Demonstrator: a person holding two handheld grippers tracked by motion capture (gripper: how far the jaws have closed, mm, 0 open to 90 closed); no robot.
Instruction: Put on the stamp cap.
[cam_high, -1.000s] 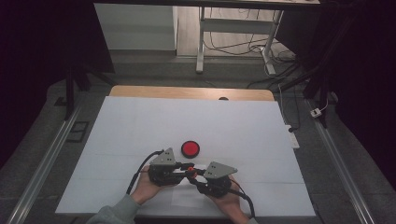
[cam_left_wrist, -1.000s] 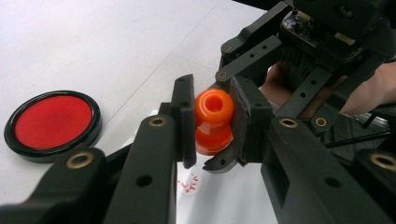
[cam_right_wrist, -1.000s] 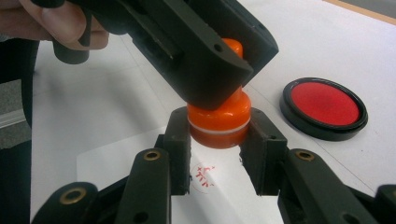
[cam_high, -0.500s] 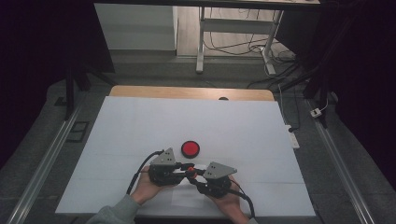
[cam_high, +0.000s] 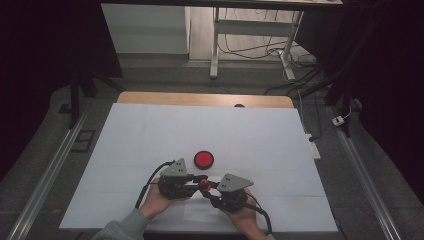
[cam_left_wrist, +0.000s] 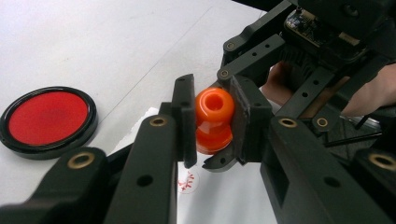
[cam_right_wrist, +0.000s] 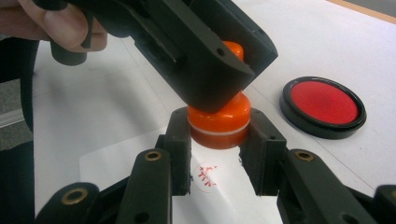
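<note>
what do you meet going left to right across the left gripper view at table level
red ink pad → orange stamp gripped between the black jaws → person's hand at the right edge

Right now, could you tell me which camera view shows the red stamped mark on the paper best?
The right gripper view: the red stamped mark lies in plain sight between its jaws, below the orange stamp. The left gripper view shows part of it; in the high view it is too small to tell.

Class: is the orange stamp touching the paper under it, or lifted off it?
Apart. The right gripper view shows the orange stamp raised, with the paper and its red print visible beneath its base.
</note>
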